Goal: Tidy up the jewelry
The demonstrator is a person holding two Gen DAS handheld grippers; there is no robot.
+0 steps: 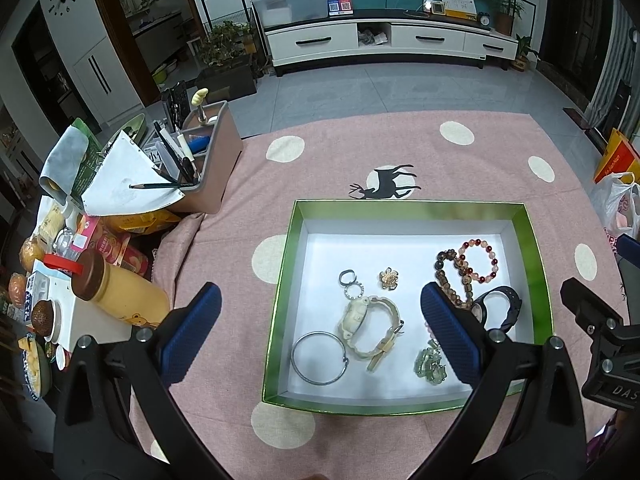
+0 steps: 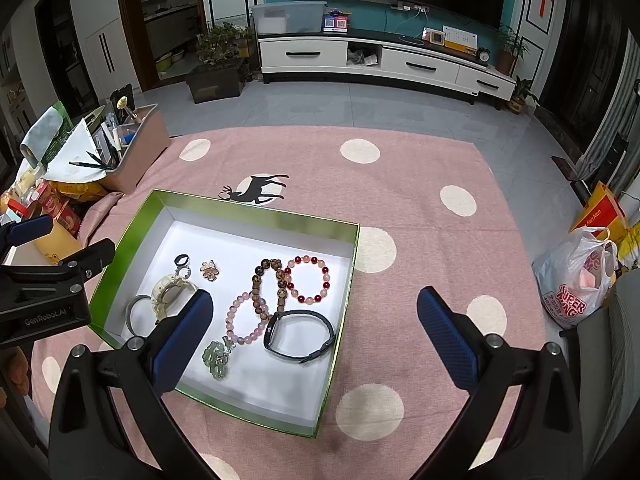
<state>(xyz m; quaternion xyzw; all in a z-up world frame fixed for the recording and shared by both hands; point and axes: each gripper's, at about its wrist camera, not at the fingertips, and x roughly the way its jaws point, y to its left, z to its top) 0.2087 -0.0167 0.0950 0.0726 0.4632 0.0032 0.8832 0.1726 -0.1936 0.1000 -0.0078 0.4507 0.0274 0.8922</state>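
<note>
The left gripper (image 1: 320, 328) and right gripper (image 2: 316, 326) both hang spread, holding nothing. The right view alone fully shows the pink bead bracelet (image 2: 245, 318) in the green box (image 2: 256, 210).

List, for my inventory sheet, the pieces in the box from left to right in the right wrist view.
Silver bangle → cream watch → pink bead bracelet → black wristband → red bead bracelet.
</note>
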